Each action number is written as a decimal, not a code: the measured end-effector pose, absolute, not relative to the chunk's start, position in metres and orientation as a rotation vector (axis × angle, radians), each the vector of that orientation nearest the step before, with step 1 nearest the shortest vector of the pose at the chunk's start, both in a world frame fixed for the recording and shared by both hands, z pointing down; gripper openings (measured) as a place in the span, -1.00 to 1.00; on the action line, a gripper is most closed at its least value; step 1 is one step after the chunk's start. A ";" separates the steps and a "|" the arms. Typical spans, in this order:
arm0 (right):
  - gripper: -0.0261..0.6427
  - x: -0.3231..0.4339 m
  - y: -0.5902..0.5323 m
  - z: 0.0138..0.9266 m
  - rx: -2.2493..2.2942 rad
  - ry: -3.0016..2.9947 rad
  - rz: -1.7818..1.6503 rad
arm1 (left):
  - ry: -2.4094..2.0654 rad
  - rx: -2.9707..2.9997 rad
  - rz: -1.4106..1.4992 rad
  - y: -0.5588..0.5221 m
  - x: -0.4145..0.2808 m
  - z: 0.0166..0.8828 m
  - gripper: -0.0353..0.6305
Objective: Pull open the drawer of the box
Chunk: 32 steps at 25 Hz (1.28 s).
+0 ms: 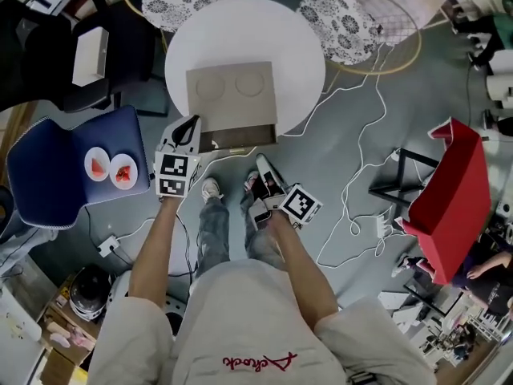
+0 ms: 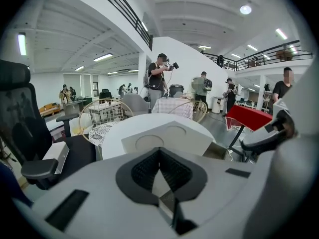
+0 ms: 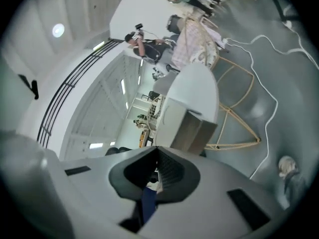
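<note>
Red cursive lettering on the person's shirt [image 1: 258, 362] (upside down, not legible), no other readable text

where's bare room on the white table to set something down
Bare tabletop lies behind the box and at its left and right. The near edge is crowded: the open drawer sticks out there, with the left gripper beside it.

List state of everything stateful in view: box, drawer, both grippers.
box: flat on the round table, at its near edge.
drawer: open, pulled partway out of the box's near side.
left gripper: shut, empty, by the box's near corner; contact unclear.
right gripper: shut, empty, clear of the drawer.
</note>
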State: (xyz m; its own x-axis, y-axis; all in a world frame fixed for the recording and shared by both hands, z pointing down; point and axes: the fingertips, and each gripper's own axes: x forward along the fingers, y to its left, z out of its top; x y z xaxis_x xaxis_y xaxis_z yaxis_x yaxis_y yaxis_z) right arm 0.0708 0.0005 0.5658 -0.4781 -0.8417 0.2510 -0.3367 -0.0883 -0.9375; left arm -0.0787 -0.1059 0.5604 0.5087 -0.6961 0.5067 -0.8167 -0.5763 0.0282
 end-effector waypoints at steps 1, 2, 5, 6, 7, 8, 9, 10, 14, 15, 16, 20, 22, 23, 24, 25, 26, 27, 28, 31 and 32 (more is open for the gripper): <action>-0.88 0.073 -0.004 0.558 -1.304 1.830 -1.560 | -1.280 2.489 0.656 -0.103 -0.077 0.556 -0.86; -0.88 0.076 -0.009 0.549 -1.335 1.896 -1.519 | -1.281 2.487 0.652 -0.100 -0.075 0.552 -0.86; -0.88 0.088 -0.024 0.523 -1.457 2.104 -1.351 | -1.284 2.489 0.626 -0.096 -0.068 0.534 -0.86; -0.88 0.091 -0.028 0.514 -1.502 2.184 -1.281 | -1.286 2.494 0.615 -0.095 -0.066 0.527 -0.86; -0.88 0.092 -0.032 0.504 -1.544 2.268 -1.207 | -1.290 2.499 0.603 -0.094 -0.064 0.518 -0.86; -0.88 0.092 -0.035 0.494 -1.581 2.353 -1.129 | -1.297 2.502 0.588 -0.092 -0.062 0.509 -0.86; -0.88 0.092 -0.037 0.484 -1.613 2.434 -1.049 | -1.303 2.505 0.572 -0.090 -0.061 0.500 -0.86; -0.88 0.092 -0.039 0.475 -1.644 2.509 -0.965 | -1.308 2.506 0.558 -0.087 -0.059 0.491 -0.86; -0.88 0.086 -0.042 0.434 -1.750 2.727 -0.594 | -1.318 2.522 0.512 -0.072 -0.048 0.456 -0.86; -0.88 0.083 -0.043 0.425 -1.756 2.762 -0.516 | -1.323 2.531 0.505 -0.070 -0.045 0.448 -0.86; -0.88 0.081 -0.045 0.416 -1.751 2.789 -0.452 | -1.333 2.540 0.497 -0.068 -0.043 0.440 -0.86; -0.88 0.075 -0.051 0.387 -1.693 2.836 -0.301 | -1.407 2.546 0.446 -0.065 -0.037 0.411 -0.86; -0.88 0.074 -0.050 0.376 -1.662 2.849 -0.276 | -1.438 2.543 0.423 -0.062 -0.035 0.400 -0.86; -0.88 0.073 -0.050 0.371 -1.647 2.854 -0.266 | -1.449 2.542 0.412 -0.061 -0.034 0.396 -0.86; -0.88 0.073 -0.051 0.366 -1.633 2.859 -0.255 | -1.460 2.543 0.404 -0.060 -0.033 0.390 -0.86; -0.88 0.073 -0.052 0.360 -1.621 2.863 -0.243 | -1.471 2.547 0.398 -0.060 -0.032 0.385 -0.86; -0.88 0.074 -0.053 0.355 -1.611 2.865 -0.231 | -1.482 2.551 0.394 -0.060 -0.031 0.380 -0.86; -0.88 0.074 -0.053 0.351 -1.602 2.865 -0.222 | -1.493 2.556 0.389 -0.060 -0.031 0.375 -0.86; -0.88 0.075 -0.053 0.348 -1.591 2.864 -0.216 | -1.503 2.560 0.383 -0.059 -0.030 0.371 -0.86; -0.88 0.076 -0.046 0.342 -1.554 2.866 -0.212 | -1.525 2.561 0.361 -0.048 -0.027 0.361 -0.86; -0.88 0.076 -0.041 0.341 -1.542 2.871 -0.211 | -1.537 2.556 0.354 -0.043 -0.026 0.360 -0.86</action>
State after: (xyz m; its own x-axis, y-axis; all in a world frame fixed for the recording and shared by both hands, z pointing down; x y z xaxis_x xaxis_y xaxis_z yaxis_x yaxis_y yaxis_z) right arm 0.0759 -0.0414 0.3414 -0.5480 -0.8190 0.1699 -0.8351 0.5475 -0.0546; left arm -0.0258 -0.0425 0.3597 0.4510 -0.8507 0.2702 -0.8832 -0.4690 -0.0026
